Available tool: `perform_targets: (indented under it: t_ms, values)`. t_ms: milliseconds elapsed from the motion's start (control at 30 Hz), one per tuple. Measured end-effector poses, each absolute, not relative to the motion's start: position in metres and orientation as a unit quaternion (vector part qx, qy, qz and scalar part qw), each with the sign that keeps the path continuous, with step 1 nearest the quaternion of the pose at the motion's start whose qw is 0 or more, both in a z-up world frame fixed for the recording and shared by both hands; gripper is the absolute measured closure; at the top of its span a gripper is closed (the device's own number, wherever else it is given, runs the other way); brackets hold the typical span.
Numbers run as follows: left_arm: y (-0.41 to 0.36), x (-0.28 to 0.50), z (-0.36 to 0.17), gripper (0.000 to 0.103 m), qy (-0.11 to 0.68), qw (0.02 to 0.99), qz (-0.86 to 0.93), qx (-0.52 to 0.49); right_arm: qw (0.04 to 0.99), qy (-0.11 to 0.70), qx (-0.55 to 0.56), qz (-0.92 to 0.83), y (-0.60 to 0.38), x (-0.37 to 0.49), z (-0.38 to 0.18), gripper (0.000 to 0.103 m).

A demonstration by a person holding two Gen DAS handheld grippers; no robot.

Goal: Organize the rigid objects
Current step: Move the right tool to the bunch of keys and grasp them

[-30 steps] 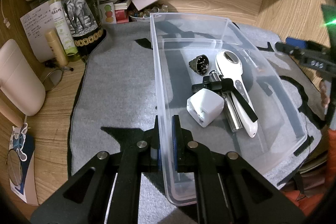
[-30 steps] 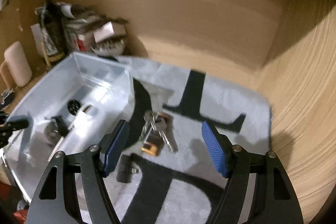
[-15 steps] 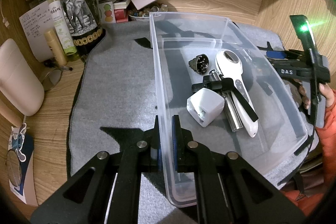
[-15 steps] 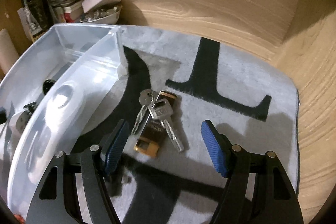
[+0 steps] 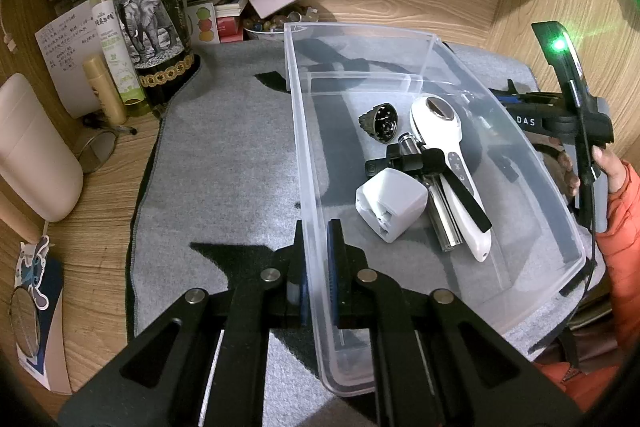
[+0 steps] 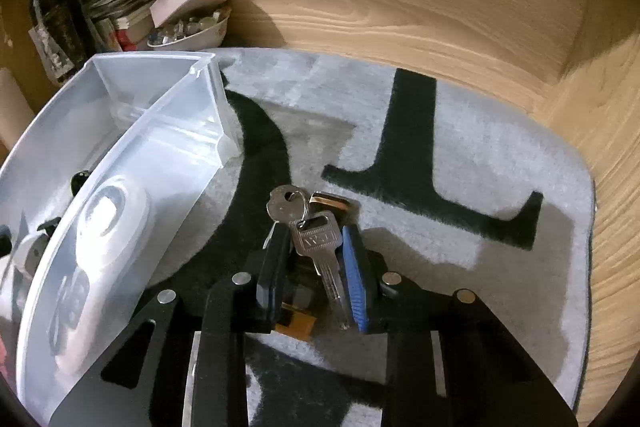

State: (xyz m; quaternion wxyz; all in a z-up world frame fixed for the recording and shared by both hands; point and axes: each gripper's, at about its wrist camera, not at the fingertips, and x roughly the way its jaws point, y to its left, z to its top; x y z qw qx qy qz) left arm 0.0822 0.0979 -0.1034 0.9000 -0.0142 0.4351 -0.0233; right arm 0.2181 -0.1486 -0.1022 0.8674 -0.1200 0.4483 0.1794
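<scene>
Two black two-finger grippers work over a grey felt mat (image 6: 500, 163) with black letter shapes. In the right wrist view, low centre, the right gripper (image 6: 316, 279) is closing its jaws around a bunch of silver keys on a ring (image 6: 316, 239), with the blue pads at either side of the bunch; the bunch lies on the mat just right of the clear plastic storage bin (image 5: 440, 51). At least two key heads show, but the black finger covers the rest, so the count is uncertain, and a gold-brown tag (image 6: 296, 323) under the keys is mostly hidden. The bin wall blurs everything behind it in this view.

In the left wrist view, low centre, the left gripper (image 5: 316, 267) is clamped tight on the bin's near left wall, one finger outside and one inside. The bin holds one white cube-shaped charger (image 5: 390, 203), one white wand-shaped device with a round metal head (image 5: 440, 131), one dark ridged metal cap (image 5: 380, 121), and one silver metal cylinder with a black strap (image 5: 416, 163), partly covered by the charger and the wand. At the right edge a hand in an orange sleeve (image 5: 616, 219) is cut off by the frame. In the upper left stand one dark bottle with an elephant label (image 5: 148, 15), two slim tubes, papers and a bowl of small stones, clear of the bin.
</scene>
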Motion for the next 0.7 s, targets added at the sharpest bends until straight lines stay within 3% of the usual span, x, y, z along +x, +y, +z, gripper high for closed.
perform_targets:
  t_ms: [700]
  values:
    - [0.098, 0.082, -0.104, 0.096, 0.435, 0.900, -0.023, -0.014, 0.902, 0.354, -0.129, 0.212, -0.135, 0.182, -0.043, 0.080]
